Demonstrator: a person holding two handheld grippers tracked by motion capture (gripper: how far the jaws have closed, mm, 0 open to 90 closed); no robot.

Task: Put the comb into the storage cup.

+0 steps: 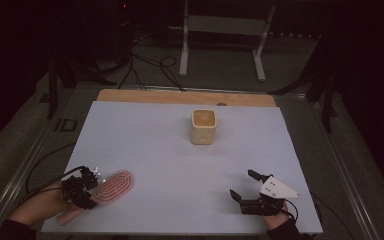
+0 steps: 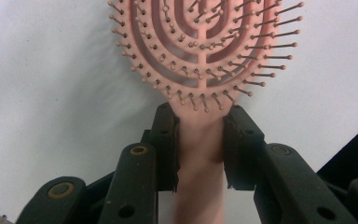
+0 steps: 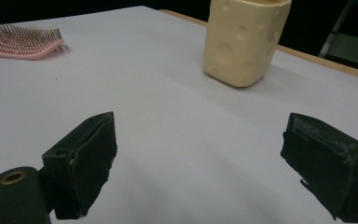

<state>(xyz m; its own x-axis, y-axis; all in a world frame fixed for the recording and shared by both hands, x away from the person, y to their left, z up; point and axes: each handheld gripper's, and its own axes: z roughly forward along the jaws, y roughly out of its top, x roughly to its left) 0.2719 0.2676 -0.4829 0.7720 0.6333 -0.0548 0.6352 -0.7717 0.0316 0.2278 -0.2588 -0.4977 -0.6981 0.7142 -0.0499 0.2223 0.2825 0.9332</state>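
White table (image 1: 180, 165), left tool (image 2: 199, 135) pinching pink hairbrush (image 2: 200, 46) neck, right tool (image 3: 200, 163) spread, empty

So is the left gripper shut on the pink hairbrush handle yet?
Yes. In the left gripper view the left gripper presses both sides of the hairbrush handle, just below the bristles.

- The hairbrush (image 1: 114, 186) lies on the table (image 1: 180, 165) at its near left corner, handle toward the person;
- the cup (image 1: 203, 126) stands upright past the table's middle, well apart from the hairbrush;
- the left gripper (image 1: 91, 186) sits at the hairbrush's handle; the right gripper (image 1: 243, 185) rests near the right corner, before the cup.
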